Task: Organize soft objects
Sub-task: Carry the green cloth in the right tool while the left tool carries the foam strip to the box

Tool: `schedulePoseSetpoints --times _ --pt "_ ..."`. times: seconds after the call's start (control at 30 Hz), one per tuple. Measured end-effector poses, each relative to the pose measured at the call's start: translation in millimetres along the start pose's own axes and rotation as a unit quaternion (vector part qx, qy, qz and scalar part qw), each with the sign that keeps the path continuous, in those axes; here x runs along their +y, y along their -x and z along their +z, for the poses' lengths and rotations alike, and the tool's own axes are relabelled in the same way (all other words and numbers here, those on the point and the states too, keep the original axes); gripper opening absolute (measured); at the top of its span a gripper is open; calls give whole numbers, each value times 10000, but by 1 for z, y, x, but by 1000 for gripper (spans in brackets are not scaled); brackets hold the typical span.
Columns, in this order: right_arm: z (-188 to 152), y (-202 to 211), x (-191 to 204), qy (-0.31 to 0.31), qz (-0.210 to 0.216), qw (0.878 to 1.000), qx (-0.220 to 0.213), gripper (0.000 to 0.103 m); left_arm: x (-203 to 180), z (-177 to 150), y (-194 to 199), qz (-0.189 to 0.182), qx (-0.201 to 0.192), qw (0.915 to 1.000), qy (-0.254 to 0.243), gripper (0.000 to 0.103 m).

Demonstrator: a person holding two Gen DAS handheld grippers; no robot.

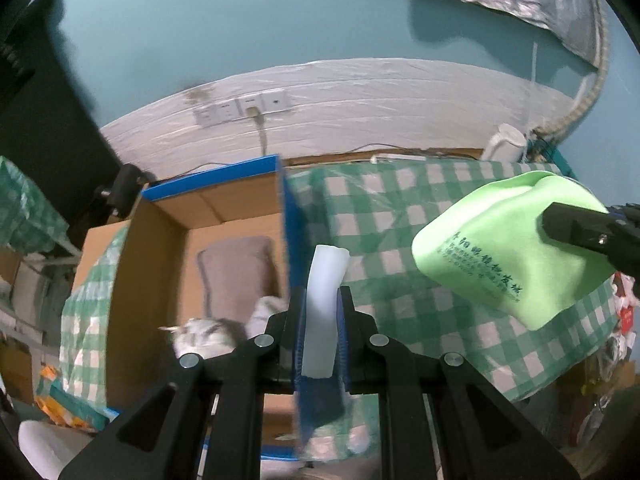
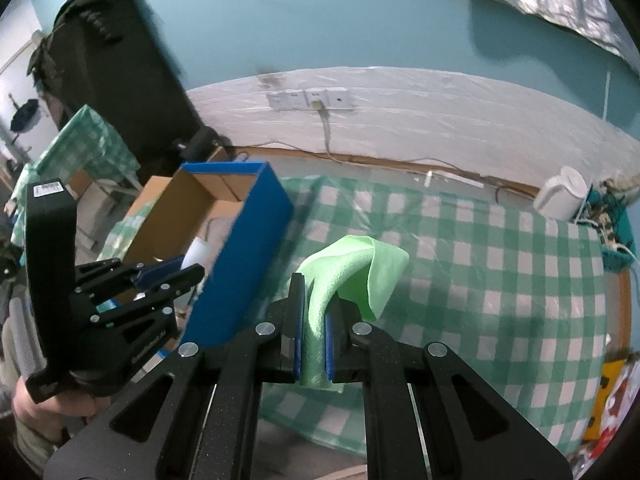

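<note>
Left tongs: pressed onto a white foam strip, its long axis pointing forward, held above the right wall of the blue-edged cardboard box.
Right tongs: pinched on a soft, folded green cloth, held right of the box, above the checked worktop.
Box contents: a grey cloth is laid inside.

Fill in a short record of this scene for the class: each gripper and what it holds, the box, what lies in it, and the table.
left gripper: shut on white foam, held at the box's right wall
right gripper: shut on green cloth, above the table
box: open cardboard, blue outside, left of the cloth
in box: grey cloth, a grey-white soft thing
table: green checked cover
kettle: white, far right edge of table
</note>
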State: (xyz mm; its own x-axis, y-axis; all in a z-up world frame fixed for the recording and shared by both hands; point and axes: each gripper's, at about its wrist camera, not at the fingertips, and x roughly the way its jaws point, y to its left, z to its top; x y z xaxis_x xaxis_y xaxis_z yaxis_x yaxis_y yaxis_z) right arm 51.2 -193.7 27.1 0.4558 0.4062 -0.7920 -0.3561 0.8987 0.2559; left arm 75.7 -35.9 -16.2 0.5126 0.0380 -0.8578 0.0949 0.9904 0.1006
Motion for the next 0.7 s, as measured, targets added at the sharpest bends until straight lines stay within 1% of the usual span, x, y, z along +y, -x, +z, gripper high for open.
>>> schedulePoseSetpoints --times 0.33,0.5,0.7 --pt "25 -16 62 442 209 9988 -11 8 69 -11 7 237 -36 9983 528 14" --pt "33 -26 93 668 262 9974 26 8 97 -18 5 345 8 9966 750 14" --pt "38 -45 124 875 296 9956 141 8 126 -28 0 372 76 9943 997 14"
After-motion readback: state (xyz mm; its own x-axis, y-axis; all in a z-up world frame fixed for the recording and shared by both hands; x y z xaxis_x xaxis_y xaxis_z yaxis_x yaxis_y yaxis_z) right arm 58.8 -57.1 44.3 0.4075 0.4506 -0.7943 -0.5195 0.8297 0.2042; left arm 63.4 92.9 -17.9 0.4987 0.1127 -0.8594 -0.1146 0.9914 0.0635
